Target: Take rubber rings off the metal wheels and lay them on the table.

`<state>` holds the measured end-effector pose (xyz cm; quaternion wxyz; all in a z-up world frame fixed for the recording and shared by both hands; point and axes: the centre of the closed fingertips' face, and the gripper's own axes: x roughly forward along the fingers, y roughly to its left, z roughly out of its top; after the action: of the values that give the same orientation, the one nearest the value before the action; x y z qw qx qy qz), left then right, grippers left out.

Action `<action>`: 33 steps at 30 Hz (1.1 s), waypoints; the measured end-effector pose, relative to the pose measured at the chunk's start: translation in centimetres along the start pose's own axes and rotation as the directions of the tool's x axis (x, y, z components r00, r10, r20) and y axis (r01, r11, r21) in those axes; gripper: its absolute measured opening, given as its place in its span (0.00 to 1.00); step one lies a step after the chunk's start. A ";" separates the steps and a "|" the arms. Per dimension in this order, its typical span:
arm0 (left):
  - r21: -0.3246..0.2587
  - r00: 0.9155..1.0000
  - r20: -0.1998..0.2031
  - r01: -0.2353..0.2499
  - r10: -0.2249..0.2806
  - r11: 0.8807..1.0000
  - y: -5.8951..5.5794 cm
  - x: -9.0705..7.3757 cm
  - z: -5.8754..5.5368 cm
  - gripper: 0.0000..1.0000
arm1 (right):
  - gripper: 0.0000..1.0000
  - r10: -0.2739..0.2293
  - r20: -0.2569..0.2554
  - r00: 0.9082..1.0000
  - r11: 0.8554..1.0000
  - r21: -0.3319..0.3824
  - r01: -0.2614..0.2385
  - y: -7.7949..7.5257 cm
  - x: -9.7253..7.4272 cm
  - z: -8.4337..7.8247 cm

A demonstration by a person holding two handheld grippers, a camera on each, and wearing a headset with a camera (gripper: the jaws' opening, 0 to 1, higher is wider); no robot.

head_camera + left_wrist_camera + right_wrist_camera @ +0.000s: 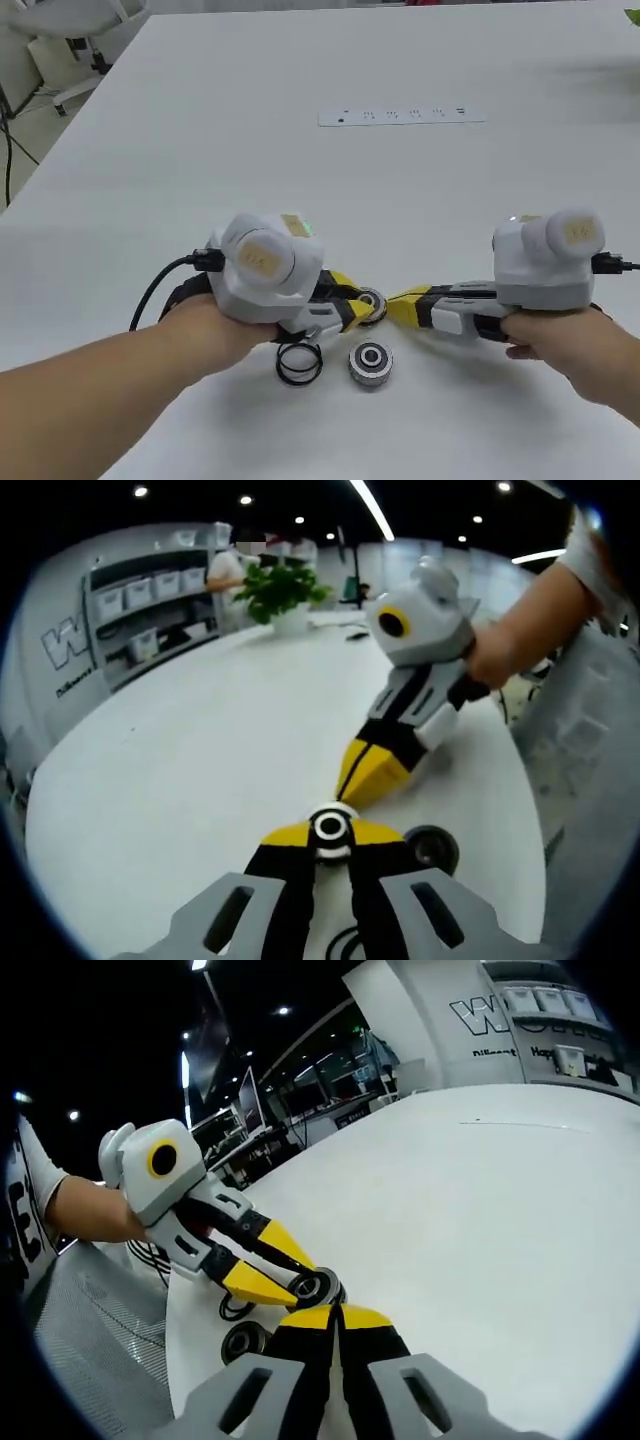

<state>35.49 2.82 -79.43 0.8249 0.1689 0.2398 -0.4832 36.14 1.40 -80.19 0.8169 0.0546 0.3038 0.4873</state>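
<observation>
In the head view, a white desk [200, 150] is seen from above, with a hand at each gripper body. The left tongs [355, 303] are closed on a metal wheel [372, 303] held just above the desk surface. The right tongs [395, 302] are pressed together, and their yellow tip is brought up against that wheel from the opposite side. A second wheel [371, 362] is laid flat on the desk just in front of the held one. Two black rubber rings [299, 362] are laid overlapping on the desk beside it, under the left gripper's body. A power strip [403, 116] is seen far back on the desk.

In the left gripper view, the metal wheel [331, 827] is pinched between the yellow tips of the left tongs [331, 834]. The right tongs [352, 790] are seen coming in from above, tip touching the wheel's rim. Whether rubber is caught in them cannot be told. The second wheel [432, 848] is seen on the desk [200, 760] just beside the tongs. A potted plant [280, 590] stands at the far end.

In the right gripper view, the right tongs [338, 1312] are shown shut tight, their tip at the metal wheel [316, 1285]. That wheel is gripped by the left tongs [300, 1282]. The second wheel [245, 1340] and the rubber rings [235, 1308] lie close by on the desk [480, 1210].
</observation>
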 end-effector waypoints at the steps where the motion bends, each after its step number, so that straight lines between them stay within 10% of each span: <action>1: 0.000 1.000 -0.001 0.000 0.000 1.000 0.0 0.0 0.0 0.12 | 0.00 0.000 0.003 1.000 1.000 0.002 0.000 0.0 0.0 0.1; 28: -0.002 1.000 -0.006 -0.027 0.027 1.000 0.1 0.0 0.0 0.12 | 0.00 0.026 0.038 0.999 0.997 0.066 -0.029 1.4 -0.1 1.1; 29: -0.004 1.000 -0.005 -0.028 0.028 1.000 0.1 0.1 0.0 0.12 | 0.00 0.154 0.160 0.975 0.975 0.138 -0.176 4.2 -0.1 3.3; 33: -0.006 0.999 -0.004 -0.032 0.032 0.999 0.1 0.2 0.2 0.12 | 0.00 0.147 0.027 0.989 0.988 -0.045 -0.146 5.7 1.5 2.6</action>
<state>35.65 2.68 -79.39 0.8325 0.1713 0.2401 -0.4690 33.67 6.13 -76.54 0.7842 0.0667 0.2760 0.5517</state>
